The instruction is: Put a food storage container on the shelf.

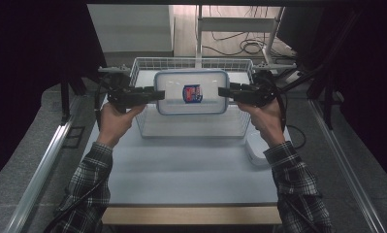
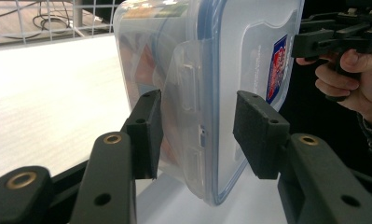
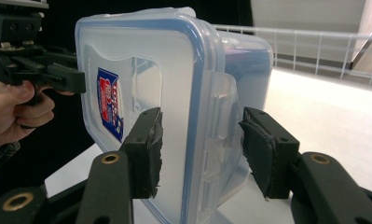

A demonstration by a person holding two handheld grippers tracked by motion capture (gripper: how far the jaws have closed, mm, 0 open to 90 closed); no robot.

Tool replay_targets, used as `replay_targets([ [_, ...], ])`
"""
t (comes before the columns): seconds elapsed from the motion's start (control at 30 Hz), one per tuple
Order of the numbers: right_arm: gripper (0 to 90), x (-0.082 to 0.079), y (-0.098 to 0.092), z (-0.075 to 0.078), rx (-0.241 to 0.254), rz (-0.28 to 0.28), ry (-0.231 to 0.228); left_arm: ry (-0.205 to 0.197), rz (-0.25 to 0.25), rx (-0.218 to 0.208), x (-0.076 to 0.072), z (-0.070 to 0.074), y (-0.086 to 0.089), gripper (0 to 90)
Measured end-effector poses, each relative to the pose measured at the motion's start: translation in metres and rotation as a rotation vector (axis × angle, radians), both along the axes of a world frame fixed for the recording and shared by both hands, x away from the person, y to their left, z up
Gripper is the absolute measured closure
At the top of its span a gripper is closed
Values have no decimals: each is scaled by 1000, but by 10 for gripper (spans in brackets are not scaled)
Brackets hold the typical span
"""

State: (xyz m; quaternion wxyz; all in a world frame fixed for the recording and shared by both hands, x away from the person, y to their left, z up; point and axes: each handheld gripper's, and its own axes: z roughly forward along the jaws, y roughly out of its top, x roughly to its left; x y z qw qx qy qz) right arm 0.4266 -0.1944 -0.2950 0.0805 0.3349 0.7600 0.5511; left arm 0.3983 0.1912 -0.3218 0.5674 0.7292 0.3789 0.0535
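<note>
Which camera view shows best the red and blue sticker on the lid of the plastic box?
The high view: the sticker faces the camera flat, whole, on the lid of the plastic box. The left gripper view shows it edge-on and narrow; the right gripper view shows it slanted.

Clear glossy plastic container (image 1: 191, 92) — white wire basket (image 1: 142, 65)

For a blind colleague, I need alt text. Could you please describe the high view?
A person holds a clear plastic box with a blue-edged lid in the air above a wire basket, gripping it with the left gripper and the right gripper at its two ends. The basket stands on a white table.
</note>
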Motion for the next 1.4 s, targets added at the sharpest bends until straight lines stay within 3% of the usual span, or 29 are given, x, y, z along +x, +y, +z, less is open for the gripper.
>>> replay_targets([
  [0.4,479,24,4,1,4,-27,19,26,30,-15,22,1,0,525],
  [0.53,480,28,5,0,-6,-39,18,26,42,1,26,3,-1,522],
  [0.9,476,32,6,-1,6,-60,23,12,80,-19,31,1,-3,500],
  [1.03,478,33,7,-1,10,-66,21,-4,113,2,30,3,-3,501],
  [1.4,481,36,7,-2,21,-88,37,5,113,21,34,1,-8,520],
])
